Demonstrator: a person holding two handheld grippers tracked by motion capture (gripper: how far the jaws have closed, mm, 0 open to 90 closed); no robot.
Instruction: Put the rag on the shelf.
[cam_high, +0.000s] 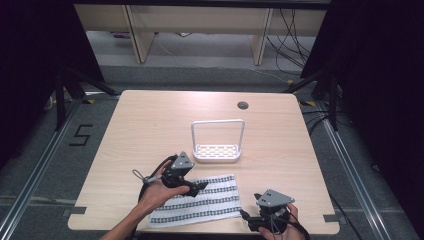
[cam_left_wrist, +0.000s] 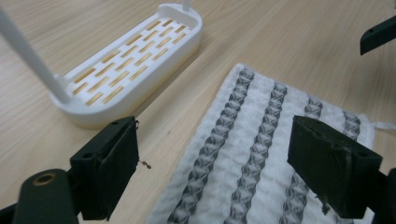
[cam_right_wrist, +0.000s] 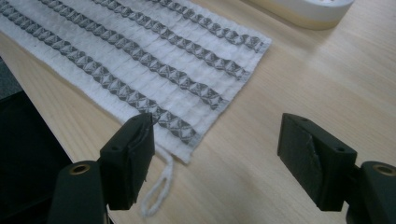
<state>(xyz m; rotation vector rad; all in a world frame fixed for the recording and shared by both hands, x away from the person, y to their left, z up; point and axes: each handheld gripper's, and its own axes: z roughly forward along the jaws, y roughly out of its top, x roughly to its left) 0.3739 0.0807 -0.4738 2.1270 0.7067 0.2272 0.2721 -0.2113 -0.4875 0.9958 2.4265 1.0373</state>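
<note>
Both tools, left tool (cam_high: 200, 186) and right tool (cam_high: 244, 214), stand open and empty at the striped cloth (cam_high: 200, 201) lying flat near the tabletop's (cam_high: 150, 120) front edge; next, seemingly, pinching its corners.

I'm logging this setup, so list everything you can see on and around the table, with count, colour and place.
cloth: one, white with grey patterned stripes, lying flat at the near edge of the table; a small white loop at one corner.
rack: one, white, slotted base with a tall wire hoop, standing mid-table just beyond the cloth.
table: one, light wood, with a round cable hole near its far right.
cables: several, dark, on the floor beyond the table at far right.
floor marking: one, black figure five, left of the table.
left gripper: one, black with a grey plate, fingers open over the cloth's left part.
right gripper: one, black with a grey plate, fingers open beside the cloth's right corner, nothing between them.
</note>
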